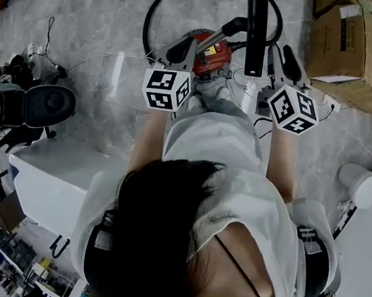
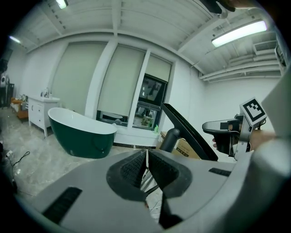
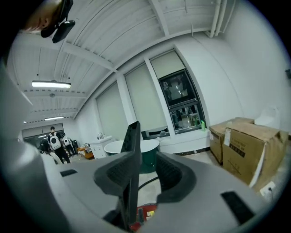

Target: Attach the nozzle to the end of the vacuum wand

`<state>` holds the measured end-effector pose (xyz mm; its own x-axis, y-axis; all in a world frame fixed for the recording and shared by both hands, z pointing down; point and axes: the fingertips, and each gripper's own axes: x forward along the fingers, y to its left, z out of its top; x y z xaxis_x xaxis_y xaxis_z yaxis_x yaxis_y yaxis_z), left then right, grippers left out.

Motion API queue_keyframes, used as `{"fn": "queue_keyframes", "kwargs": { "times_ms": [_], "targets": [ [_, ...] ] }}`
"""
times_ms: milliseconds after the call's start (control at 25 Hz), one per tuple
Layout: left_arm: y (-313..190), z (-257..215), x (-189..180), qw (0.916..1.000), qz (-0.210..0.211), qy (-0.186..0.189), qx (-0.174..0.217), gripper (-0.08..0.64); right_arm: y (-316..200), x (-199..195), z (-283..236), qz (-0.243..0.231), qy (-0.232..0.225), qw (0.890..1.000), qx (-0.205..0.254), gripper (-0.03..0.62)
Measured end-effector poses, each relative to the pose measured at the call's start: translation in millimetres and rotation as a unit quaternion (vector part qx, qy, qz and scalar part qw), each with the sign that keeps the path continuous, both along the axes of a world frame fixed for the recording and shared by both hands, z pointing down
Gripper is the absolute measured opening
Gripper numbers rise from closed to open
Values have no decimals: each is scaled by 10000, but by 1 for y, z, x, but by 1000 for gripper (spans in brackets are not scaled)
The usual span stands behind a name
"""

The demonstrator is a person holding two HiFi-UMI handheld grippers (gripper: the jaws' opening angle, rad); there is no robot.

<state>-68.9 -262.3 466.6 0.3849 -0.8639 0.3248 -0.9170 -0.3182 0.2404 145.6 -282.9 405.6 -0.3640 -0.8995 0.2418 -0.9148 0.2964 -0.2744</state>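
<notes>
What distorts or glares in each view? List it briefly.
Left gripper view: fisheye bows the ceiling, corners black, ceiling light blown out. Right gripper view: same fisheye; the near black wand is soft. Head view: evenly lit, no harsh shadows.

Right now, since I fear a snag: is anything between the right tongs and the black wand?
Nothing visible does. The black wand already stands between the pads of the right tongs, against one pad, with a bare gap to the other.
</notes>
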Motion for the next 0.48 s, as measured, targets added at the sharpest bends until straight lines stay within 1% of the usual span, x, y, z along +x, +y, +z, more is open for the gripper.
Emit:
{"fn": "queue_keyframes", "kwargs": {
  "times_ms": [80, 200, 320, 480],
  "targets": [
    [0, -5, 0, 10000, -25, 30, 19, 18, 0, -4, -8, 19, 156, 9999, 65, 119],
    [2, -16, -1, 9999, -51, 25, 108, 18, 2, -17, -17, -122, 419, 9988, 227, 56],
    [3, -29, 4, 9996, -31, -30, 265, 9, 7, -31, -15, -299, 621, 9974, 196, 46],
    [7, -37, 10, 9993, -42, -127, 356, 3, 16, -44, -12, -502, 703, 9962, 134, 35]
  ]
}}
